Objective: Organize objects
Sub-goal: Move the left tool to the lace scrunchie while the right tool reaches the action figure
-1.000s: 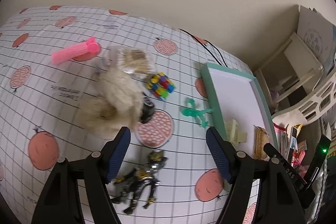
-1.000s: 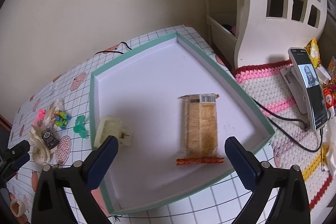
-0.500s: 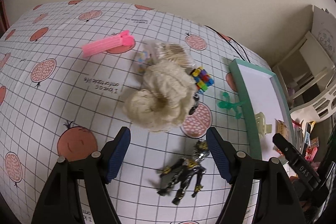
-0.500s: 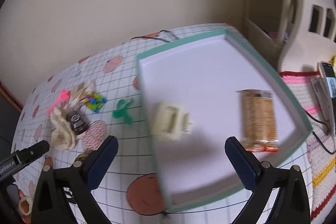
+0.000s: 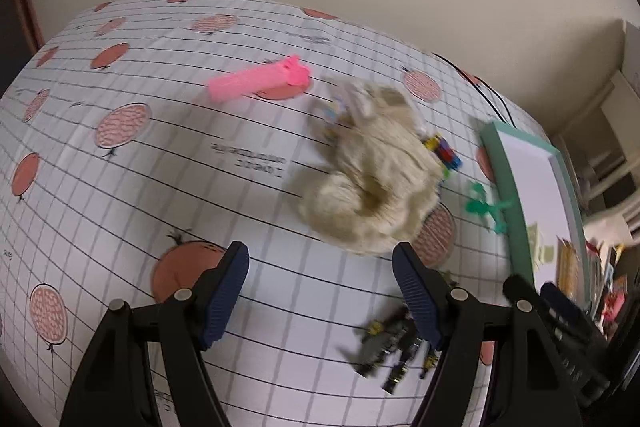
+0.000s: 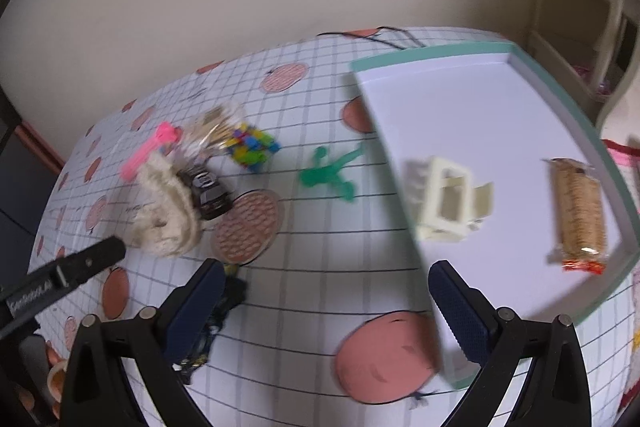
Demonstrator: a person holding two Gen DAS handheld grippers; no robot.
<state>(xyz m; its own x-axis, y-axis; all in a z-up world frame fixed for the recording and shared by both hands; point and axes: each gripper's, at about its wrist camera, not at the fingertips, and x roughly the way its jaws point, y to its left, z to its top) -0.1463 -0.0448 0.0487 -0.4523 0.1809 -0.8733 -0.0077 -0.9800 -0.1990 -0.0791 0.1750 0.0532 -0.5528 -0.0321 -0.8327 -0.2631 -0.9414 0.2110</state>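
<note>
left gripper (image 5: 320, 283): jaws wide, nothing between, over tablecloth near cream plush (image 5: 372, 183)
right gripper (image 6: 326, 303): jaws wide, empty, over tray's near-left corner
tray (image 6: 576, 111): holds cream plastic piece (image 6: 444, 203) and cracker pack (image 6: 578, 211)
loose on cloth: pink stick (image 5: 256, 83), green figure (image 6: 332, 175), dark robot figure (image 5: 388, 343)

White lettering on the black left claw (image 6: 60, 281) is blurred; no text reads clearly.

Toys (image 5: 370, 183) and tray (image 6: 520, 155) on tablecloth (image 5: 160, 167)
</note>
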